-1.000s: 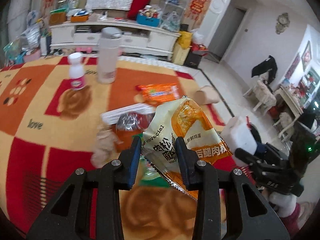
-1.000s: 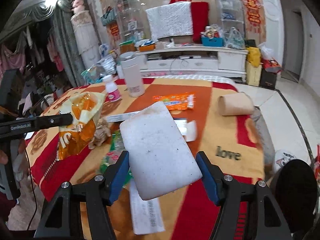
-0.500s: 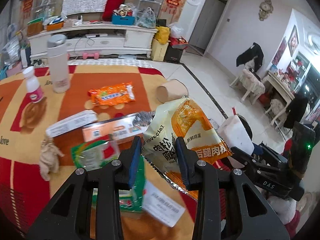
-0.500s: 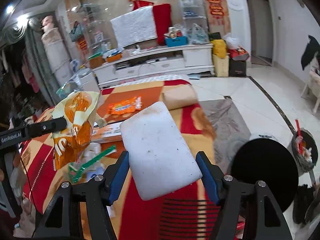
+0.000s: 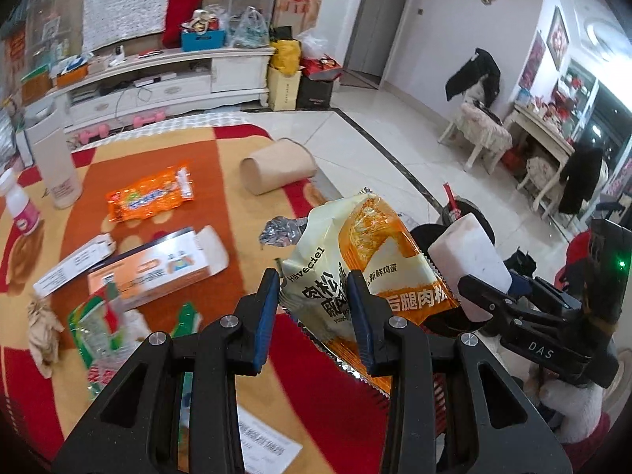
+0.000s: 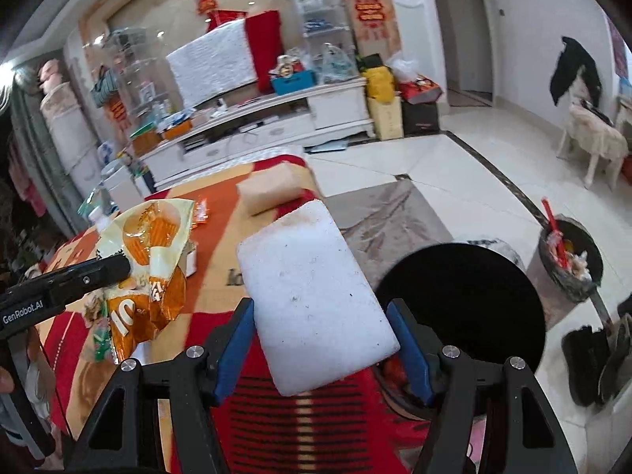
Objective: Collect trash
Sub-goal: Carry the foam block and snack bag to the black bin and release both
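Black bin (image 6: 462, 300) (previously farther) now under right tool (image 6: 320, 339).

Counts: tongs x2, left tongs (image 5: 312, 312) and right tongs (image 6: 320, 345); snack wrapper (image 5: 367, 252) x1, yellow-orange, in the left tongs; white foam block (image 6: 312, 300) x1, in the right tongs; on the tabletop (image 5: 237, 205): orange snack packet (image 5: 150, 195) x1; paper cup (image 5: 276, 166) x1, lying on its side; flat cartons x2, white carton (image 5: 75, 264) and orange-white carton (image 5: 158, 268); crumpled tissue (image 5: 43, 328) x1; green-red wrapper (image 5: 98, 324) x1; printed paper slip (image 5: 264, 442) x1; bottles x2, tall white bottle (image 5: 55, 166) and small pink-label bottle (image 5: 19, 209); foil scrap (image 5: 280, 231) x1; on the floor: bins x2, black bin (image 6: 462, 300) and grey bin (image 6: 568, 260) with trash inside.
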A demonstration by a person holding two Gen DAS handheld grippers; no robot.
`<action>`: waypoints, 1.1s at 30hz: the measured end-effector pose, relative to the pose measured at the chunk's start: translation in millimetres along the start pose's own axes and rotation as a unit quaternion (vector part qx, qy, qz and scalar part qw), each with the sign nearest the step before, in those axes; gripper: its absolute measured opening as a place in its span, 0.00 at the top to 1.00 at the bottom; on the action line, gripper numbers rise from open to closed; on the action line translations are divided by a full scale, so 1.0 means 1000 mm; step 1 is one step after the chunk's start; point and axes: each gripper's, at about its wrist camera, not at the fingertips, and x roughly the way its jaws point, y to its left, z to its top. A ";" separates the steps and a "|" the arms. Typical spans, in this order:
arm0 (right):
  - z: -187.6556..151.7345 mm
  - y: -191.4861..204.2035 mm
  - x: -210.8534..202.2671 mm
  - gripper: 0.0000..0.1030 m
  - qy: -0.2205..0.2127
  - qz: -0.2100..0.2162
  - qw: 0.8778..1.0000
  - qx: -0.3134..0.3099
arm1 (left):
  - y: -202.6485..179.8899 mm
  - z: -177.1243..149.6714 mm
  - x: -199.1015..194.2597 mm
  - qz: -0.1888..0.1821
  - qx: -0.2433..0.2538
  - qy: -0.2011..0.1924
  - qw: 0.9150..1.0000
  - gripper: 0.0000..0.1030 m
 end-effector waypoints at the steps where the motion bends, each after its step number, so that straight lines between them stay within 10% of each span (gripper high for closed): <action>1: -0.001 -0.004 -0.001 0.36 0.000 -0.004 1.000 0.005 | -0.004 0.001 0.003 -0.001 0.003 0.002 1.000 0.68; 33: -0.020 -0.128 0.010 0.34 0.018 -0.091 0.988 0.121 | -0.110 0.012 0.116 -0.070 0.038 0.052 0.995 0.62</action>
